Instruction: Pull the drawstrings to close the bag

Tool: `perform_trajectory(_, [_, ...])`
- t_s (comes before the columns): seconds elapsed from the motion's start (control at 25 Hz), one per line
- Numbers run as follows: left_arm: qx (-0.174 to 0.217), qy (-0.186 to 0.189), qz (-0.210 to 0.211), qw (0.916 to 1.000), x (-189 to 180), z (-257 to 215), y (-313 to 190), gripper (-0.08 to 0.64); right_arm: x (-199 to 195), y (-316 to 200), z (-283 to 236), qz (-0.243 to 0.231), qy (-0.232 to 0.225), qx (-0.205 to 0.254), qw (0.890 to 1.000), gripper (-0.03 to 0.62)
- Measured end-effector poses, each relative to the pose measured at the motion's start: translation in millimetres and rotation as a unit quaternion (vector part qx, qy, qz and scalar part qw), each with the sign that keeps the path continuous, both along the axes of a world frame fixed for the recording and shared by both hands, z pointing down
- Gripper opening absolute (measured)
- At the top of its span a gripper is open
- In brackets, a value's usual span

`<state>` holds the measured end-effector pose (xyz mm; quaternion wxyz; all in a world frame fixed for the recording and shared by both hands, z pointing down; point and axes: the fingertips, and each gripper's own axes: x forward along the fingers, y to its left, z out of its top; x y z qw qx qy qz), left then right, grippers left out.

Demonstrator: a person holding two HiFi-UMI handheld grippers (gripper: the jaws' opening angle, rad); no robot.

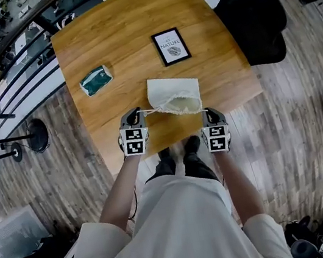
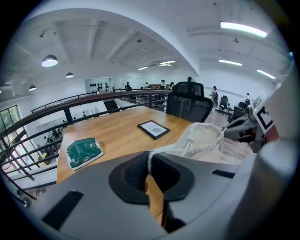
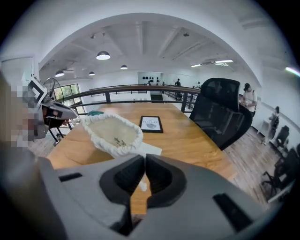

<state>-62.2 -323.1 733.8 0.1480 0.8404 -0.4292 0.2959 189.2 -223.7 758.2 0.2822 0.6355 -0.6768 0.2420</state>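
L gripper [image 2: 149, 160]: clenched, pads pinching L drawstring [image 2: 164, 150]; in head view it sits at the bag's near-left corner, over the table's near edge.
R gripper [image 3: 144, 164]: jaws pressed tight together, a white bit of R drawstring [image 3: 142, 186] caught low betw. the pads; just off the bag's near-right corner.
L drawstring: thin white cord, runs from the pads straight to the bag rim.
Bag [image 1: 174, 95]: white/cream cloth pouch betw. the 2 grippers, near the table's front edge, approx. centre.
Bag look: rim gathered into ruffles, but mouth is a wide oval, not closed; pale inside w/ a few small dark specks showing in R gripper view.
Bag pointing: mouth faces the person and tilts up; flat closed end lies on the wood on the far side.
Bag long axis: near-to-far, lined up roughly twd. the framed print.
Table [image 1: 114, 35]: light wood, angled in head view.
Green packet [image 1: 96, 80]: flat, left of and beyond the bag, well apart from it.
Framed print [image 1: 171, 46]: black frame, lying flat, beyond the bag, apart.
Chair [image 1: 253, 19]: black office chair at the table's right side.
Railing [image 1: 8, 66]: dark bars past the table's left-far side.
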Motion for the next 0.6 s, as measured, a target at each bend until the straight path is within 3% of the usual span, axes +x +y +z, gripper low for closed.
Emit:
perform_trajectory(0.32, [0.037,0.051,-0.039,0.9972,8.1,-59.6,-3.8,-0.008,13.0,-23.3,-60.0,-0.034,0.009,0.061,0.998,0.011])
perform_trajectory(0.6, [0.042,0.094,-0.063,0.9928,6.9,-107.4,-2.0,-0.007,8.2,-33.0,-110.7,-0.052,-0.024,0.084,0.995,0.011])
